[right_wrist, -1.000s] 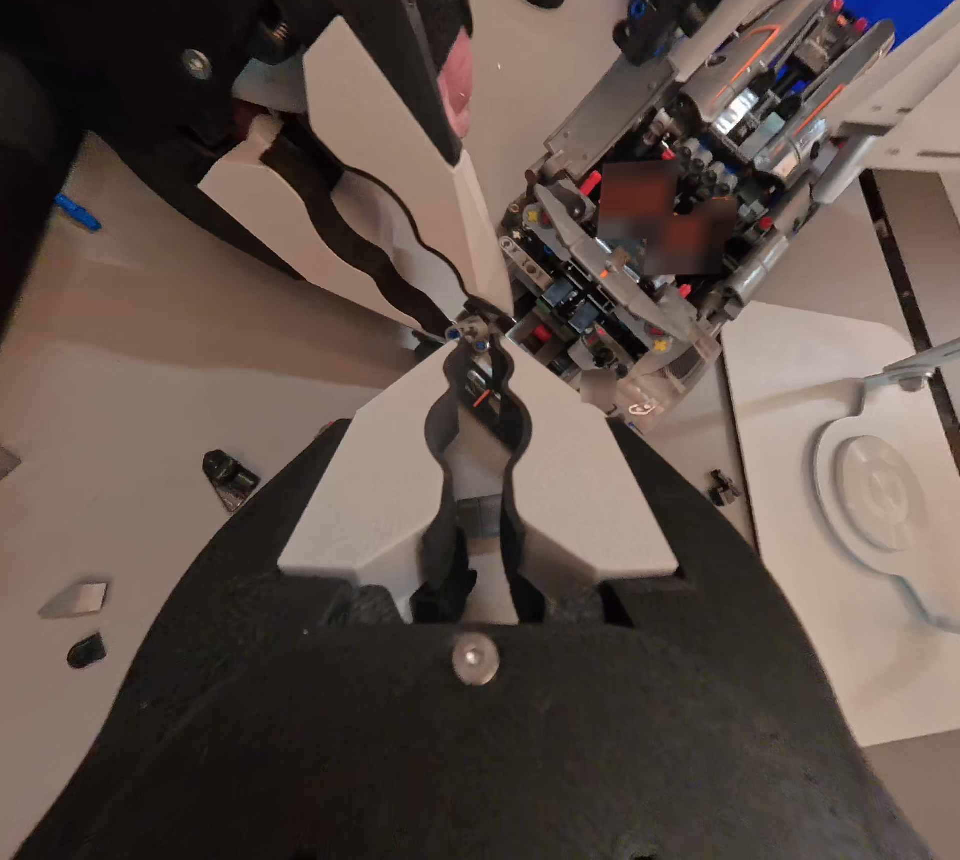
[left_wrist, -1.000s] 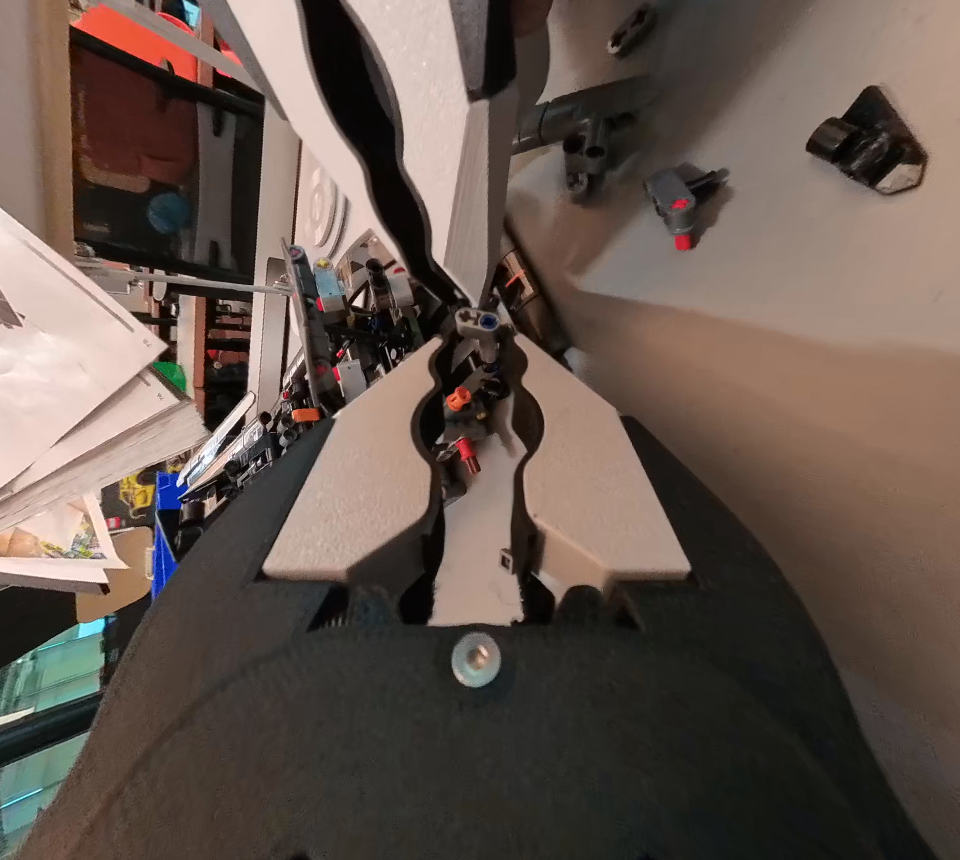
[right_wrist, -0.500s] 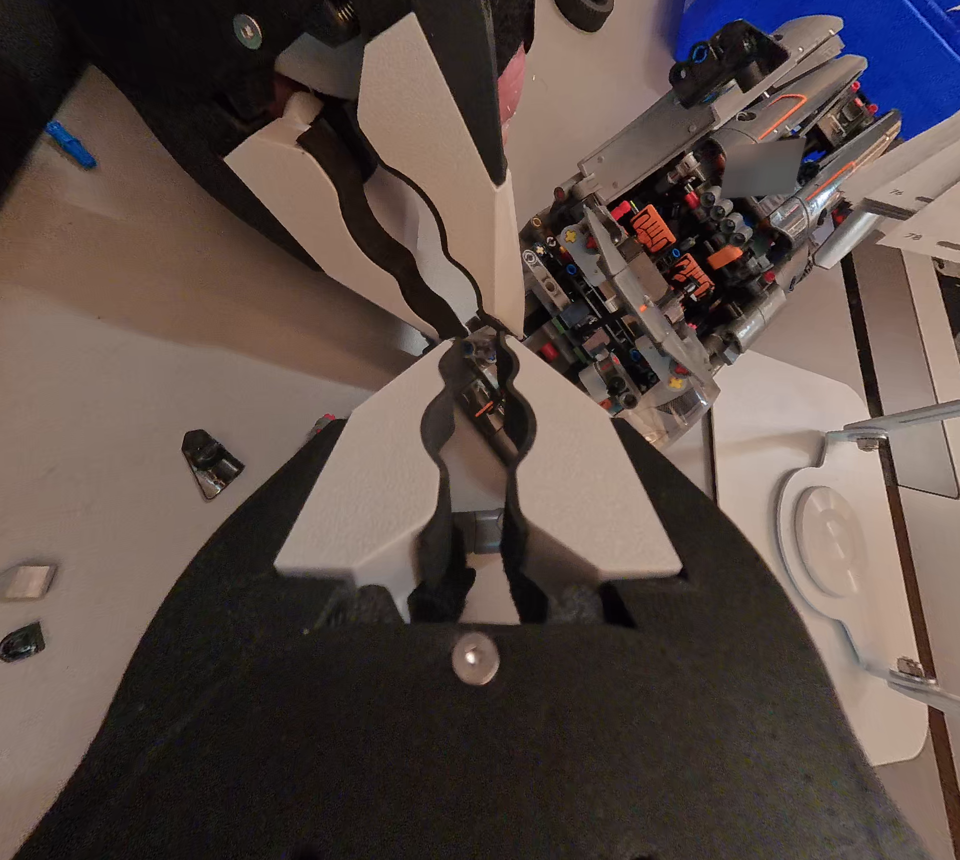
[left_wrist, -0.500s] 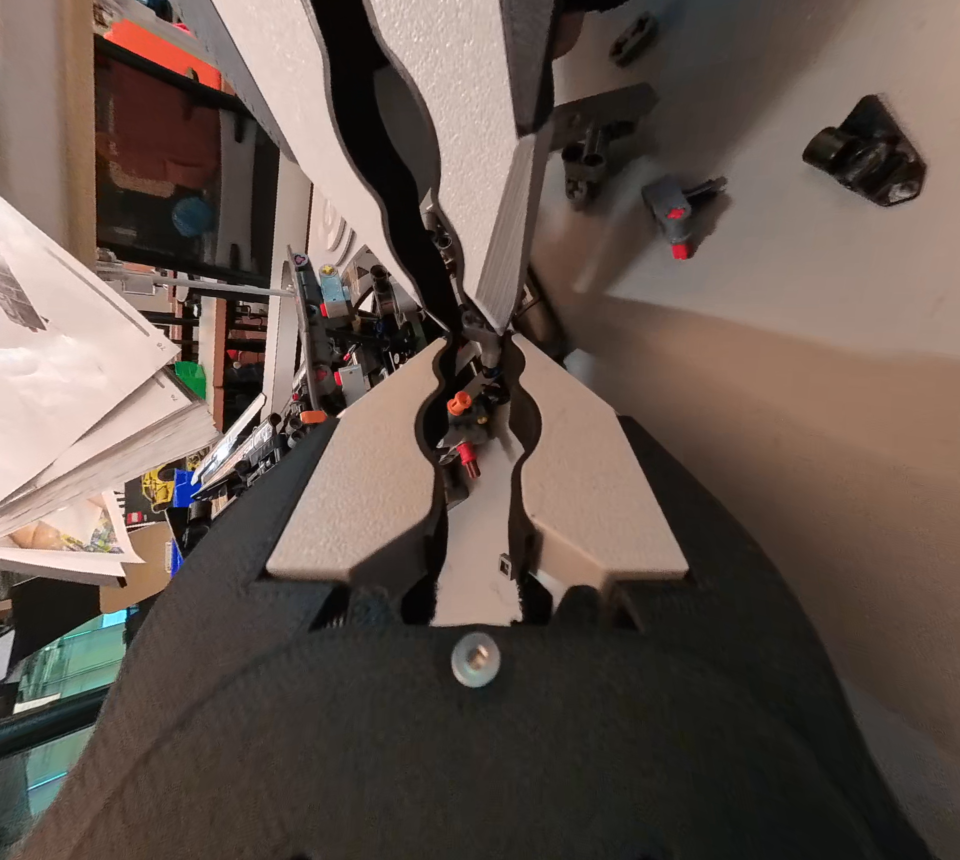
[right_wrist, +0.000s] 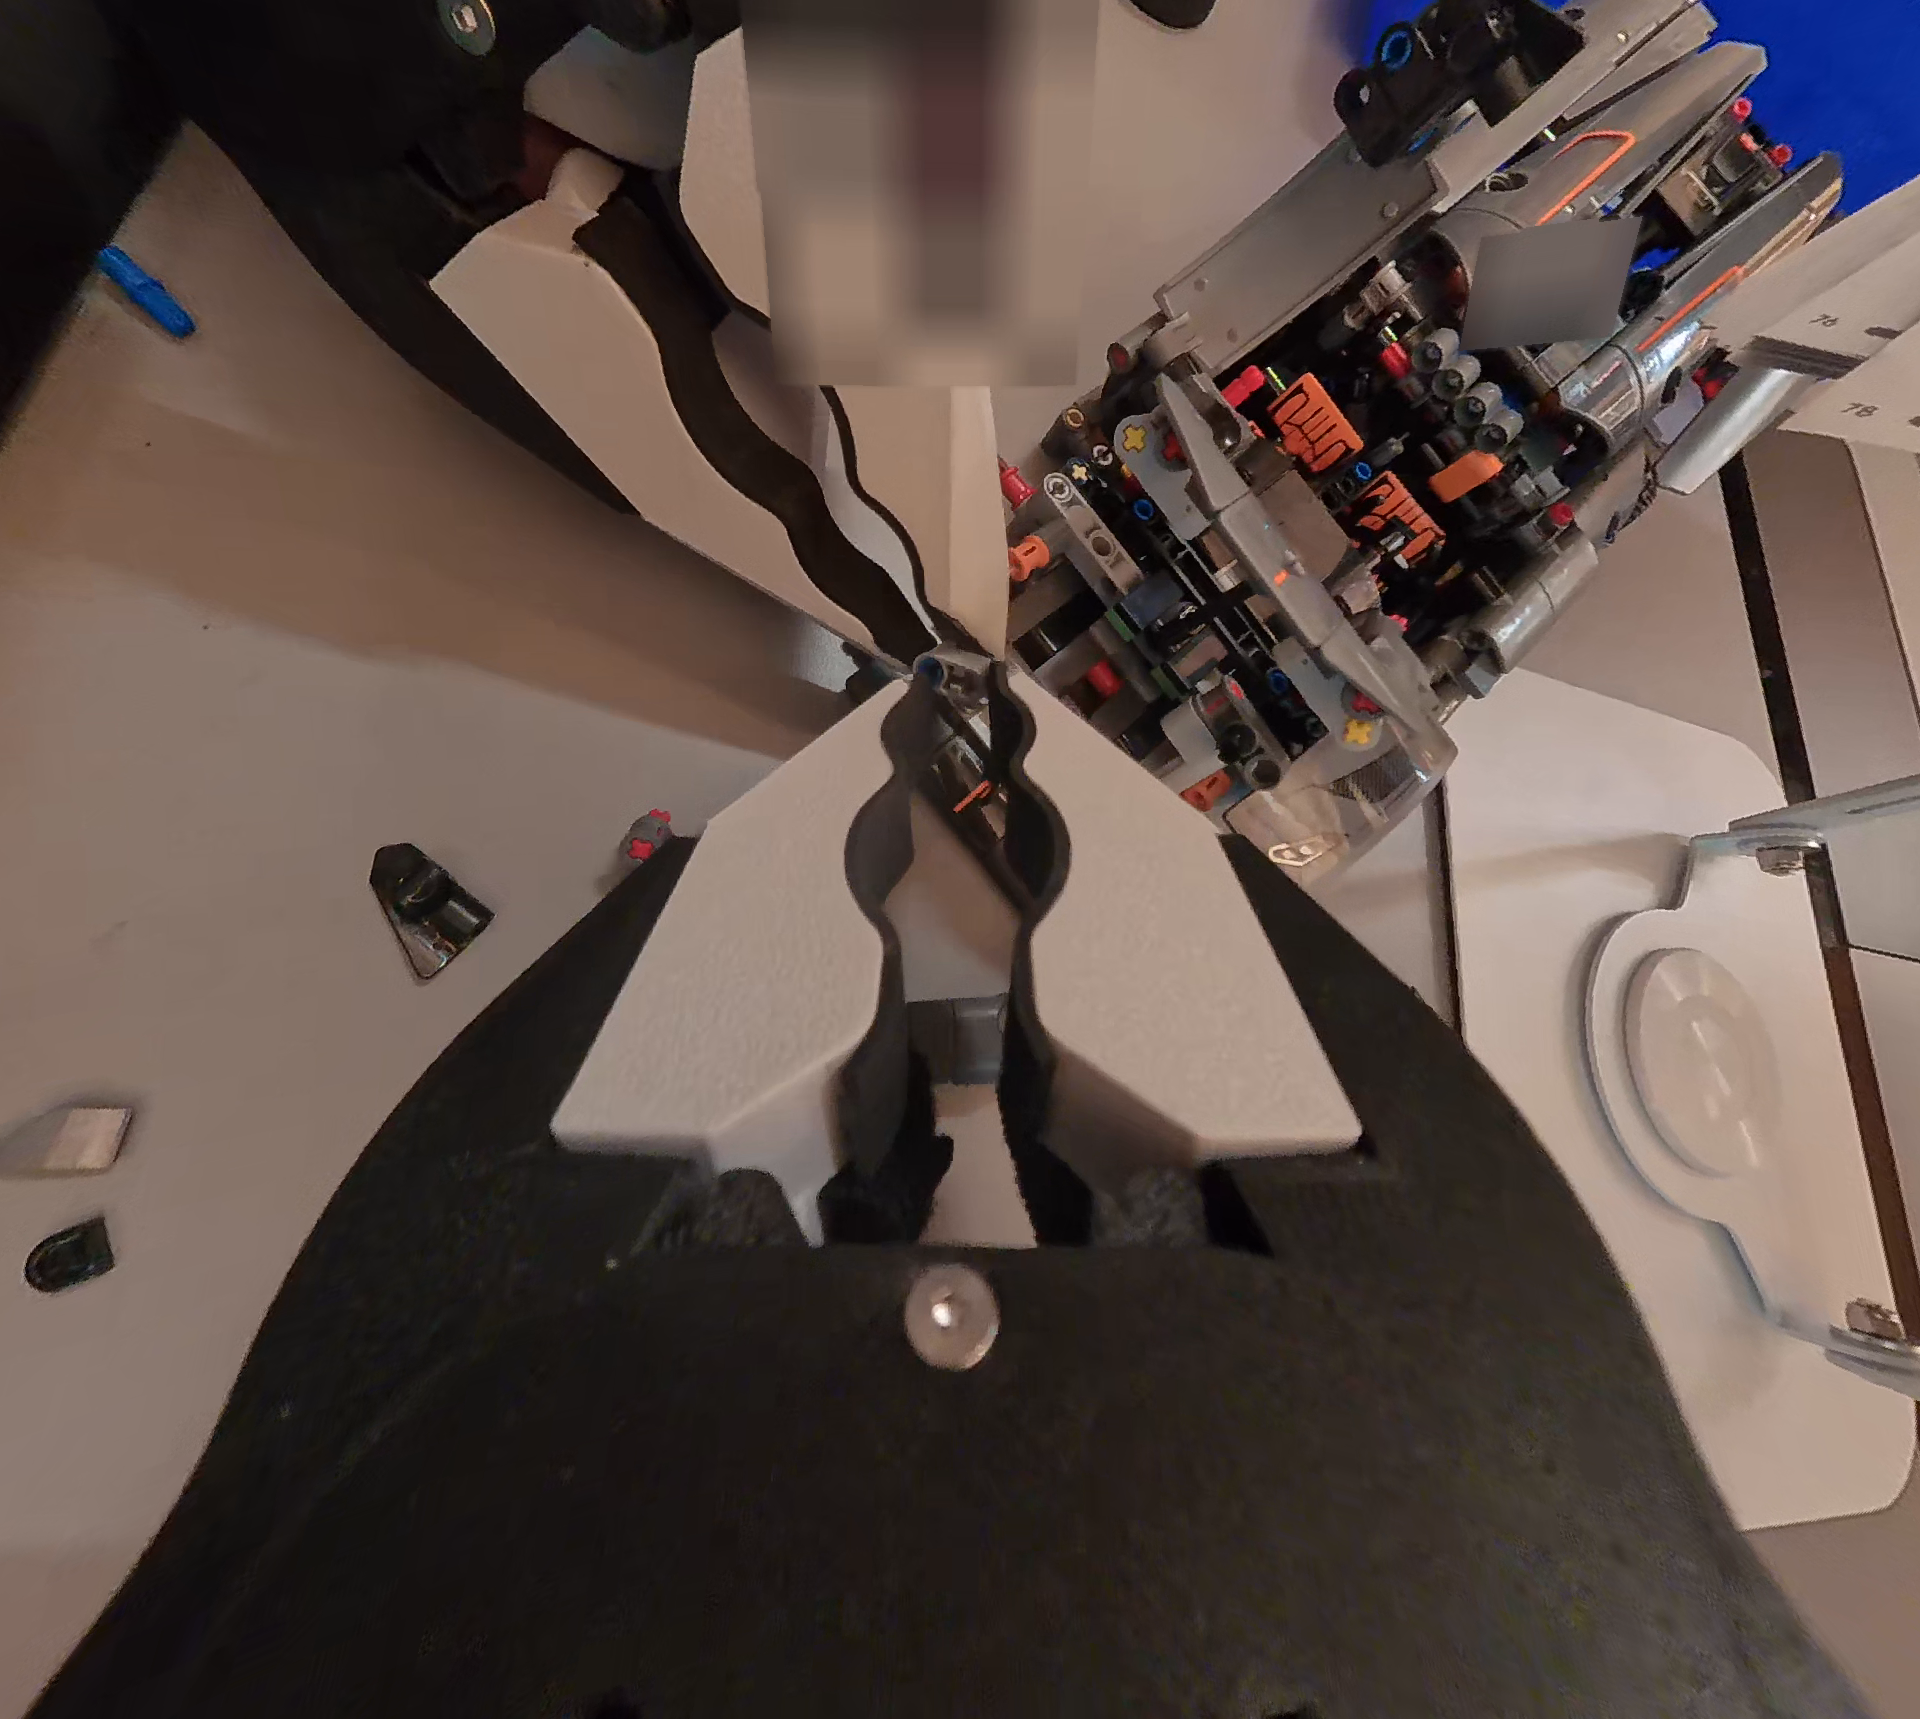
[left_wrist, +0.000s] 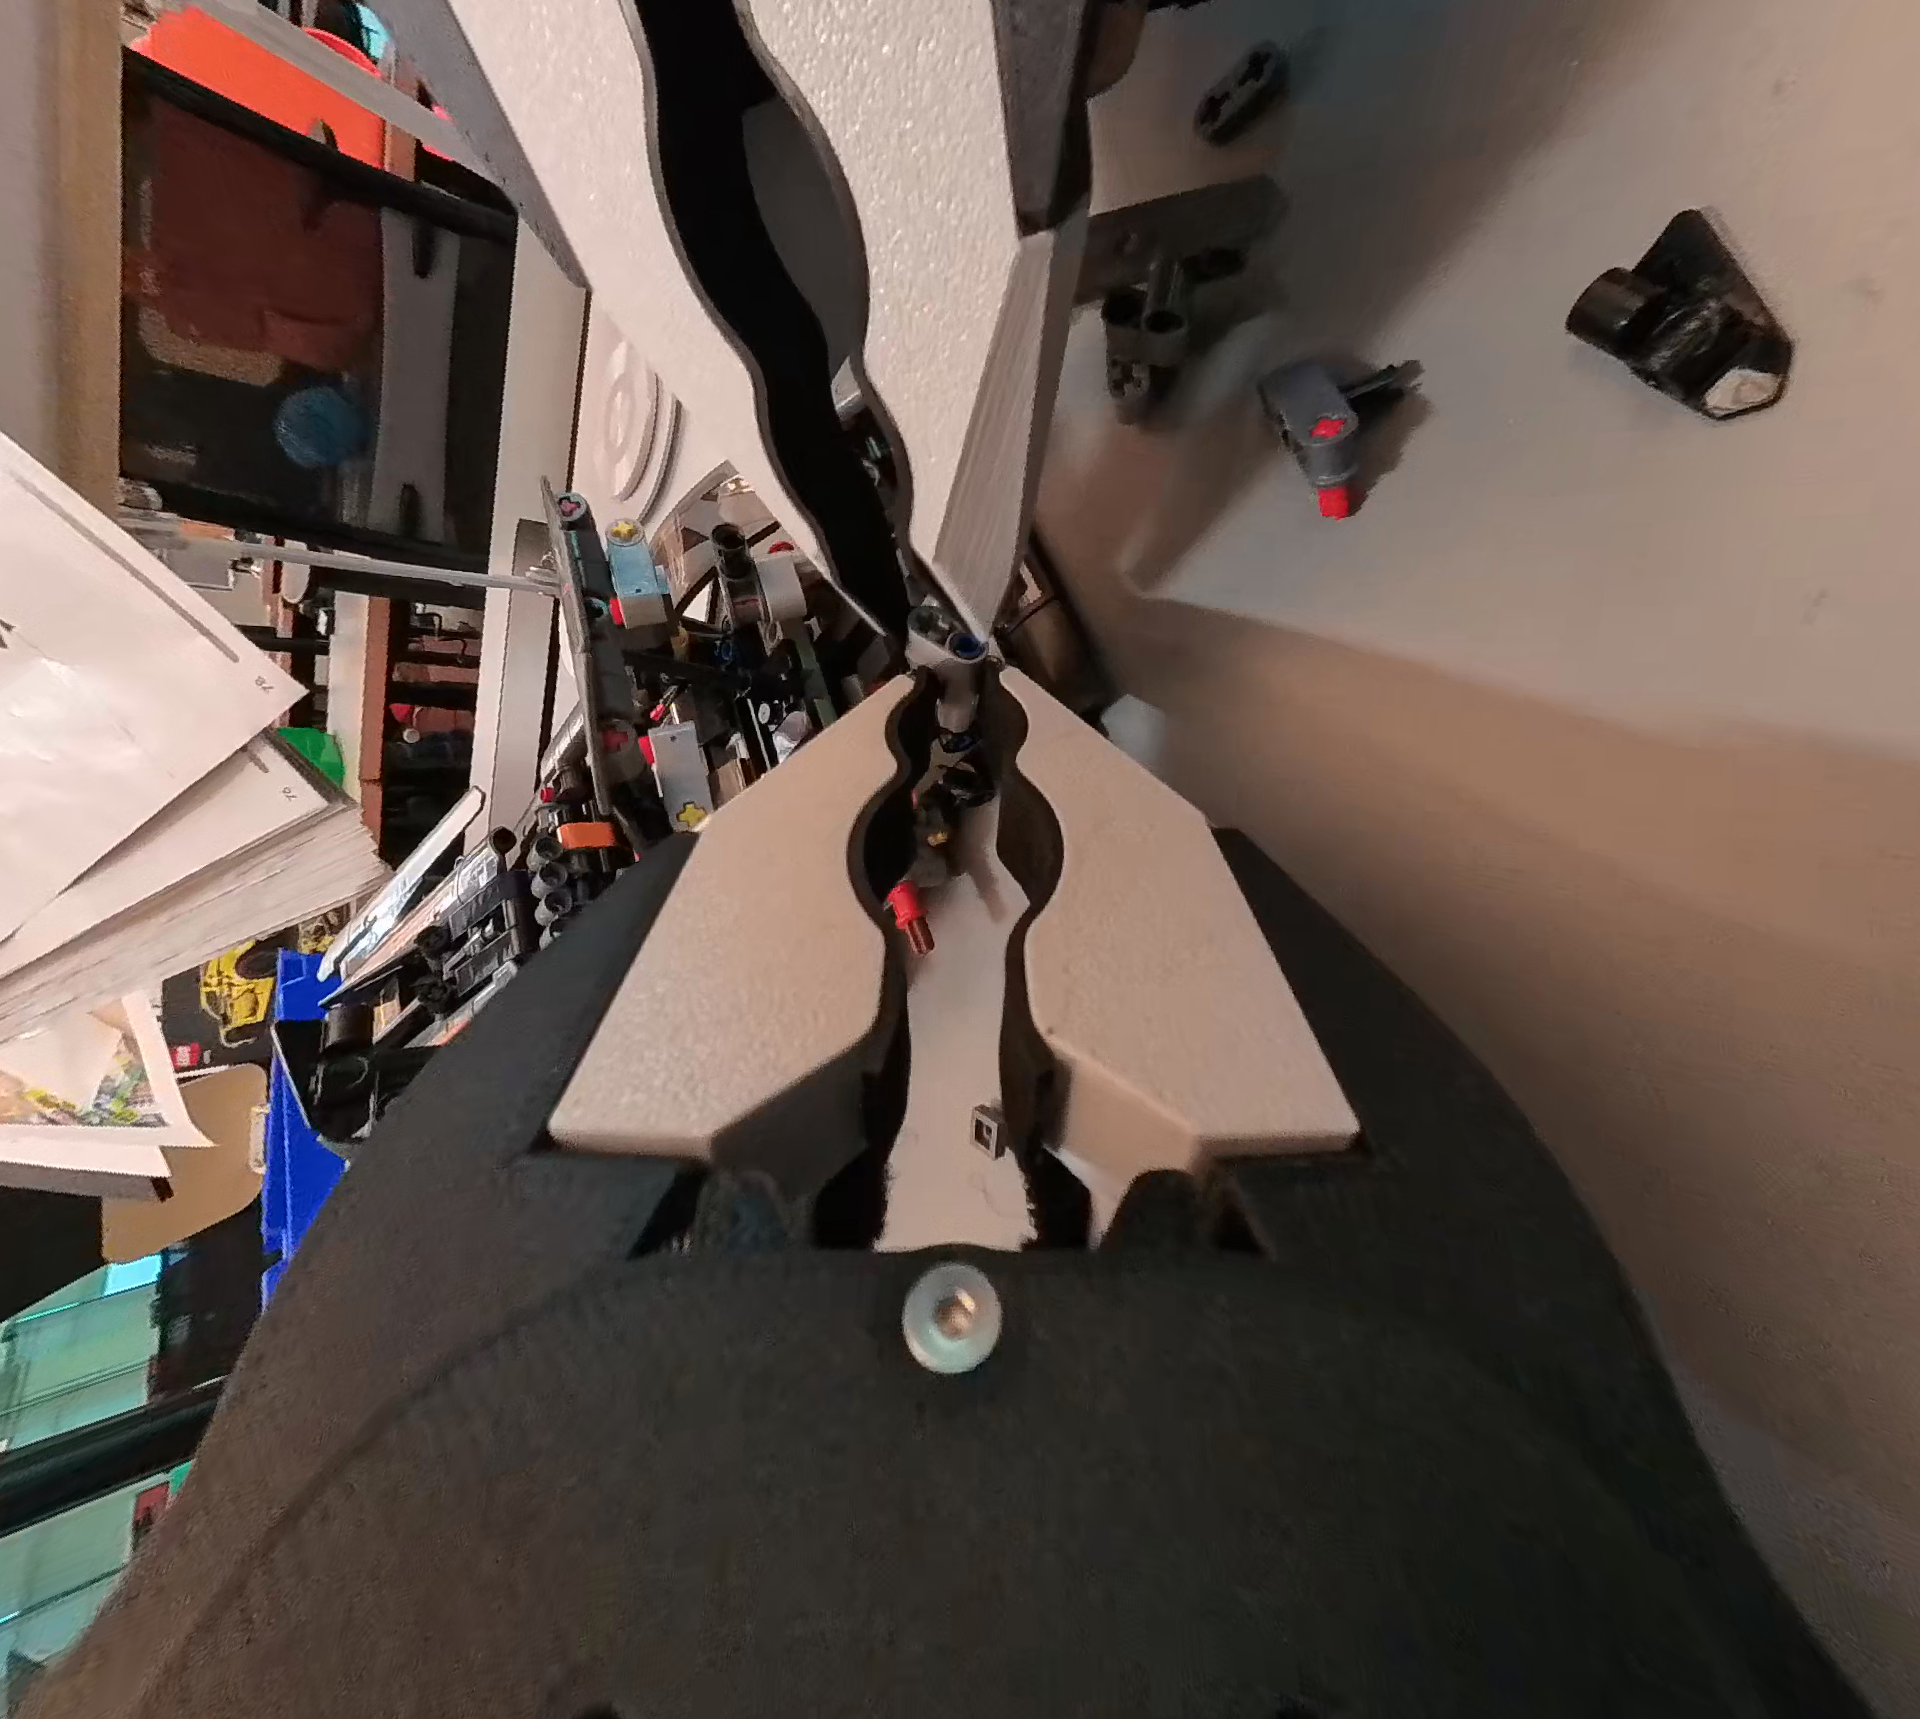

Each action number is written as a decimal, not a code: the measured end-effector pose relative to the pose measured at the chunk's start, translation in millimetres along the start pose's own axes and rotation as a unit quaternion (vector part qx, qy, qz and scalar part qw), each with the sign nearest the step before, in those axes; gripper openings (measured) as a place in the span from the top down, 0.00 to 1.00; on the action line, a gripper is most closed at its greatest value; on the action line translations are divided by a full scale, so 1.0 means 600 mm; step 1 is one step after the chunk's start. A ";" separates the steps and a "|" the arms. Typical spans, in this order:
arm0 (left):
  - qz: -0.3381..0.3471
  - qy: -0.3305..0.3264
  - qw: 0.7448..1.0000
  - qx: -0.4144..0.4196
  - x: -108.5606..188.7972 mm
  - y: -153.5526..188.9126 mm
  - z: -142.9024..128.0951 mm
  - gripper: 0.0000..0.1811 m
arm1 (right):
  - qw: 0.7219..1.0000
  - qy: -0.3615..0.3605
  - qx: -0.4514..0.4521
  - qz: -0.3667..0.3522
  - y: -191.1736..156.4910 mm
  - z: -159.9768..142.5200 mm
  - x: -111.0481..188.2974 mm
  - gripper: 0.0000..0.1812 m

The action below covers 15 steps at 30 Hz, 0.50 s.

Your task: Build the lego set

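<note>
On the pale desk (right_wrist: 312,734) lies the lego model (right_wrist: 1403,474); just beside it both tongs, left (left_wrist: 961,682) and right (right_wrist: 961,682), meet tip to tip, each clamped on a small grey sub-assembly (left_wrist: 951,641) (blue-pinned).

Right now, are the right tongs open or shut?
Shut. In the right wrist view the right tongs pinch a small grey lego subassembly at their tips, with only a thin wavy gap behind it.
</note>
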State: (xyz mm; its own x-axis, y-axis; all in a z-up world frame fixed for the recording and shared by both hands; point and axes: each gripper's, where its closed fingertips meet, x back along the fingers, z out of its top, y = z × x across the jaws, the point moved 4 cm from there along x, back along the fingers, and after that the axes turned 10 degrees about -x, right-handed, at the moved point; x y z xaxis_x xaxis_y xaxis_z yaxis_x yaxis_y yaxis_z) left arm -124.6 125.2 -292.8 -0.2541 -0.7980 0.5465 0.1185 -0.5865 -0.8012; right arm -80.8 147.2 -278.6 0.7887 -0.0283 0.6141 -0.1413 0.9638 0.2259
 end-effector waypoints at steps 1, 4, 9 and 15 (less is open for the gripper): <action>0.000 0.001 1.000 0.001 0.000 0.000 0.000 0.97 | 1.000 -0.002 0.001 0.000 0.000 0.000 0.000 0.96; -0.003 0.004 1.000 0.004 0.000 0.001 0.000 0.97 | 1.000 -0.004 0.000 -0.001 0.000 -0.001 0.001 0.96; -0.007 0.010 1.000 0.014 0.001 0.001 -0.001 0.97 | 1.000 -0.008 -0.006 0.002 0.001 -0.004 0.001 0.96; -0.010 0.013 1.000 0.018 0.002 0.001 -0.002 0.97 | 1.000 -0.011 -0.011 0.004 0.001 -0.007 0.000 0.97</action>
State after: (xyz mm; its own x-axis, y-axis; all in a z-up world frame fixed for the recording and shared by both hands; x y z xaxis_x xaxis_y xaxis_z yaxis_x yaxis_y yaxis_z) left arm -125.9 124.2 -292.7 -0.2824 -0.7821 0.5555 0.1467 -0.6075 -0.7807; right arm -78.2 149.1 -281.4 0.7740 -0.0271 0.6327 -0.1337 0.9696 0.2051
